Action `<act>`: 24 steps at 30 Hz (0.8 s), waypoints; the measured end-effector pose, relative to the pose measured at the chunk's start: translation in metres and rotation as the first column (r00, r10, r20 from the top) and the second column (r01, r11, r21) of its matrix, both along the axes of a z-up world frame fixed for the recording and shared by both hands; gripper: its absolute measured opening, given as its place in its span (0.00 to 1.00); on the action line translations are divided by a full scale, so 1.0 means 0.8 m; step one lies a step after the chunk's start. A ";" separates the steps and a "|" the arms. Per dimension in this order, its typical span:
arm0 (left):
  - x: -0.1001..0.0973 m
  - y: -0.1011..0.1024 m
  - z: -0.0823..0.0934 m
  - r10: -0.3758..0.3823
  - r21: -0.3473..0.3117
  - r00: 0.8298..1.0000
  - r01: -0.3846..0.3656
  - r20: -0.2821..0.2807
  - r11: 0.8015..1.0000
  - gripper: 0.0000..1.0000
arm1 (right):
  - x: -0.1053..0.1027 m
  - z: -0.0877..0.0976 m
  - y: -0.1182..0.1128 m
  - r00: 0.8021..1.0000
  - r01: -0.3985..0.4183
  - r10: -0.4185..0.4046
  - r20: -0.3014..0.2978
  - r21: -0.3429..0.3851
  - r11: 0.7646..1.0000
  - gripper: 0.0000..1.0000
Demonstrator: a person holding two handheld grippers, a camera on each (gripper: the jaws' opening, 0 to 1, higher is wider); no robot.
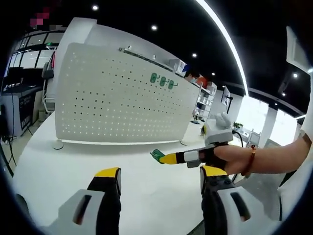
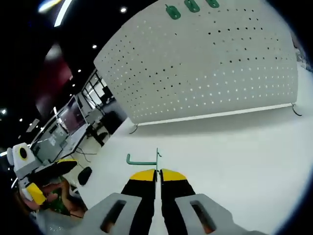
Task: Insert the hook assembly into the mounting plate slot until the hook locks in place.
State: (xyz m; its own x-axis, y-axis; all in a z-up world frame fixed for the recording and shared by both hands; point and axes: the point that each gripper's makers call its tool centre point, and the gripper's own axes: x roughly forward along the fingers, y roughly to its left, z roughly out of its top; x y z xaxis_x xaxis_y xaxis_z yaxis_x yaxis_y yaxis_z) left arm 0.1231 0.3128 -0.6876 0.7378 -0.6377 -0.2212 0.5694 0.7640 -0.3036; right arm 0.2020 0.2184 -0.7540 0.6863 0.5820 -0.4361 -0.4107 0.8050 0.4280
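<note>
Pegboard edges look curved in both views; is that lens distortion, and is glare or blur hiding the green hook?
Left gripper view: fisheye bends the pegboard, a bright ceiling strip flares, and the hook is small but sharp. Right gripper view: the board bows strongly, lighting is even, and the hook in the right hand-held gripper is crisp.

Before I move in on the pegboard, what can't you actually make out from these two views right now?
- Left gripper view: the hook held by the right gripper is small; its shape is unreadable.
- Right gripper view: where the gripper pinches the hook is hidden by its own tips.
- Both views: the three green hooks on the pegboard are too small to tell whether they're locked.
- Right gripper view: the pegboard's top is cut off by the edge.
</note>
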 end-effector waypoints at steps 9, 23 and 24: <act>-0.002 -0.019 0.009 -0.024 -0.023 1.000 0.024 -0.005 0.999 0.65 | -0.017 0.026 0.000 0.995 -0.035 0.033 0.098 0.016 0.999 0.01; -0.003 -0.045 0.026 -0.039 -0.117 0.999 0.039 0.000 0.992 0.60 | -0.043 0.068 0.002 0.971 -0.063 0.055 0.233 0.029 0.998 0.01; -0.004 -0.049 0.029 -0.048 -0.132 0.999 0.048 0.000 0.990 0.58 | -0.045 0.072 0.003 0.968 -0.072 0.062 0.245 0.031 0.997 0.01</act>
